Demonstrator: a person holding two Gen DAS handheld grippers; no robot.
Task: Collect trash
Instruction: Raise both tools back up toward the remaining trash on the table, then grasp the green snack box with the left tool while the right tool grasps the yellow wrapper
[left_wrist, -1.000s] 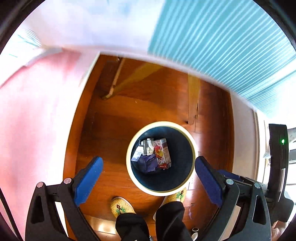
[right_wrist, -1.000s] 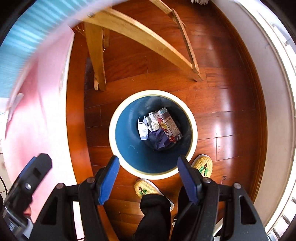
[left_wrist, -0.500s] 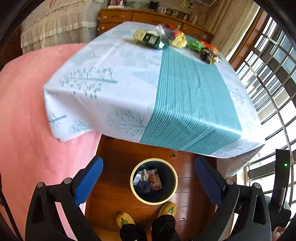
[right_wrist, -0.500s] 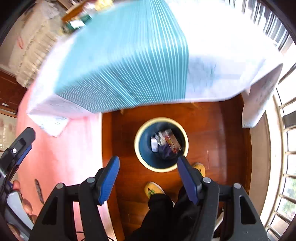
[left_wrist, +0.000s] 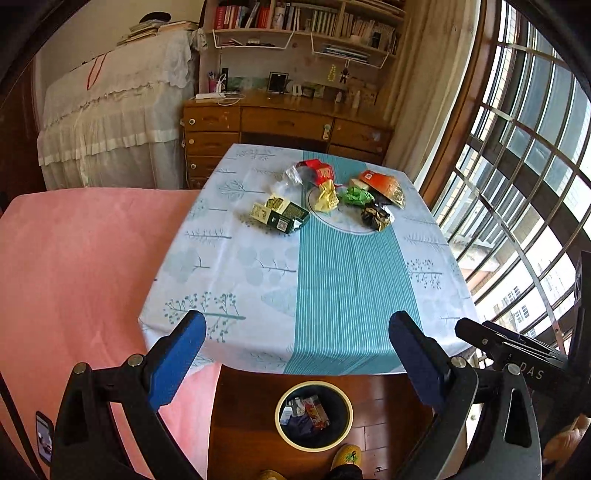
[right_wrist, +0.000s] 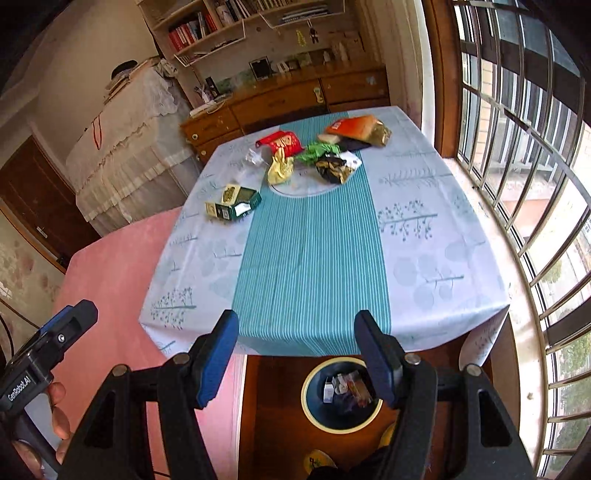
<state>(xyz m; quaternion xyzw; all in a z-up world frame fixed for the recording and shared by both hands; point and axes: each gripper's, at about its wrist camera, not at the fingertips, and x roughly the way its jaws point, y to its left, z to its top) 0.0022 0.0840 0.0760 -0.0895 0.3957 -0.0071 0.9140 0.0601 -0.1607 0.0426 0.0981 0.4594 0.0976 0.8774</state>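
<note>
The left gripper (left_wrist: 295, 354) hangs above the near edge of the table (left_wrist: 332, 280) with its blue fingers (left_wrist: 177, 354) spread wide and nothing between them; the right gripper (right_wrist: 295, 354) is likewise apart and empty, aimed the same way from a spot nearer the window (right_wrist: 517, 155). The left view alone shows the right tool's black body at its right edge, while the right view alone shows the person's left hand (right_wrist: 61, 417) wrapped round the other handle at lower left. On the far half of the tablecloth lies the trash: one green carton (left_wrist: 280, 215) on its side, one clear plastic bag (left_wrist: 291, 177), one red snack packet (left_wrist: 318, 170), one crumpled yellow wrapper (left_wrist: 327, 197), one green wrapper (left_wrist: 356, 195), one dark gold-flecked wrapper (left_wrist: 376, 217) and one orange packet (left_wrist: 384, 184). One round bin (left_wrist: 314, 415) stands on the wooden floor under the near edge, already holding several cartons and wrappers. Both tools tilt forward and down, level with each other.
</note>
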